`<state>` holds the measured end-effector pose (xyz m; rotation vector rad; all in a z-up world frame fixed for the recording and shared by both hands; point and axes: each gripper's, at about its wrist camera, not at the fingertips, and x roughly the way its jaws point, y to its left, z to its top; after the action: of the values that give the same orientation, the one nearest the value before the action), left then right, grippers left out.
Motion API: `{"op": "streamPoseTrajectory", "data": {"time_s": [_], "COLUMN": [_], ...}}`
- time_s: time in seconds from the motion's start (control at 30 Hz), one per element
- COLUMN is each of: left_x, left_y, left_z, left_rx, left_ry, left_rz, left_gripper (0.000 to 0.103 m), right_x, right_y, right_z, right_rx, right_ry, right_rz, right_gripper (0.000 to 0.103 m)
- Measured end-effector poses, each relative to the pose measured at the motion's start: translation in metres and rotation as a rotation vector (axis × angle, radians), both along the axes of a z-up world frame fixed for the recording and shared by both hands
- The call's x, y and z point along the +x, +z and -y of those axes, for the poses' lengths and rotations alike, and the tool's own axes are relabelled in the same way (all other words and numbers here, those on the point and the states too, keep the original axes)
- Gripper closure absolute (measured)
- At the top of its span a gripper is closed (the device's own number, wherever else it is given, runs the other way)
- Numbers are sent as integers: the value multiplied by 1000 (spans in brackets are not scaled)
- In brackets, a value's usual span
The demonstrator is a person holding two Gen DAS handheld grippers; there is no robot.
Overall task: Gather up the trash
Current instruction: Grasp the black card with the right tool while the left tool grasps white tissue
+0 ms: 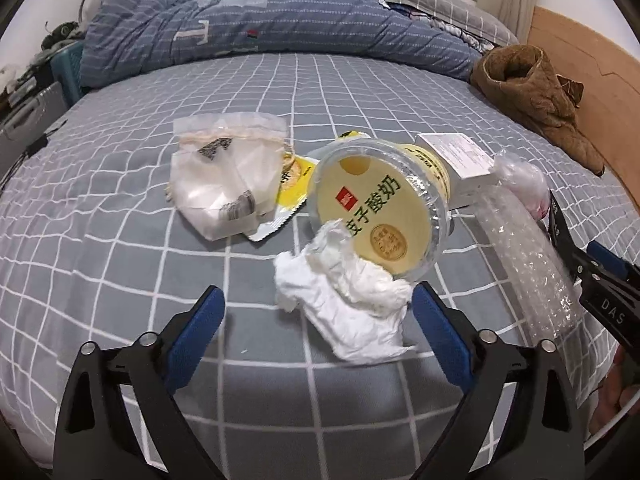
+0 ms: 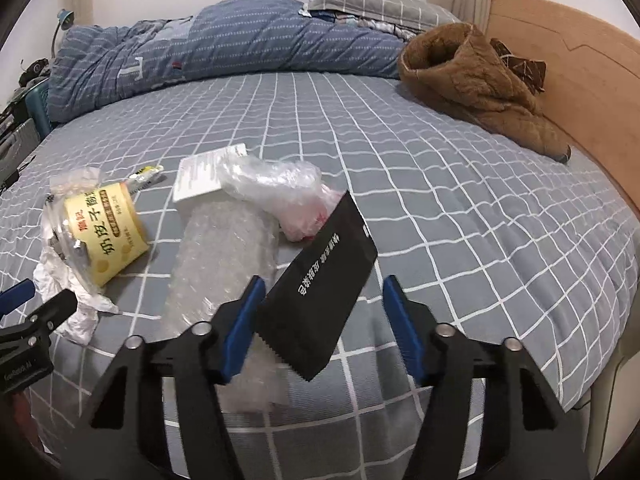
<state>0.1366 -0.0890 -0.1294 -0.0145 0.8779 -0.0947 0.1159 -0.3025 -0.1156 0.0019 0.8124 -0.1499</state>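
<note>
Right hand-held gripper [image 2: 323, 316] hangs with its blue pads spread apart around a black foil packet [image 2: 318, 294]; the packet leans against the left pad, clear of the right pad, so nothing is clamped yet. Left hand-held gripper [image 1: 318, 312] is likewise spread wide, with a crumpled white tissue [image 1: 344, 300] between its pads.

Taking the yogurt tub [image 1: 380, 212] as landmark: the tissue lies against the tub's lidded face, on the near side. A white plastic bag [image 1: 224, 184] and a yellow snack wrapper [image 1: 290, 184] sit to the tub's left. A small white box [image 1: 460, 160], a roll of bubble wrap [image 1: 524, 260] and a crumpled clear bag [image 2: 272, 180] lie to its right, with the black packet nearest the bed's edge. All rest on the checked bedsheet [image 1: 120, 260].

The likely trouble is the packet: it stands tilted and looks thin and slick, so a closing pad could push it flat or pinch only a corner, letting it slip out. The bubble wrap lies just beside it and could get caught in the same squeeze. On the left, the tissue touches the tub, which lies on its side and may roll if nudged.
</note>
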Motion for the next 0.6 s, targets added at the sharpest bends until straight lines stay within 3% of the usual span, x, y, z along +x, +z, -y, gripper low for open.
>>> {"op": "streamPoseTrajectory", "data": {"time_s": [0.2, 0.37, 0.6], "left_x": [7, 8, 3], "left_y": [-8, -13, -12], "left_z": [4, 5, 7], "left_rx": [-23, -49, -50], "left_ry": [-24, -46, -70], "left_rz": [-35, -66, -68], "left_gripper": [38, 62, 77], "right_x": [2, 1, -1], "right_y": [-8, -9, -5], "right_z": [8, 10, 11], "right_rx": [5, -7, 0], "right_ry": [-12, -20, -25], "right_rz": [-48, -50, -41], "right_gripper": [69, 94, 100]}}
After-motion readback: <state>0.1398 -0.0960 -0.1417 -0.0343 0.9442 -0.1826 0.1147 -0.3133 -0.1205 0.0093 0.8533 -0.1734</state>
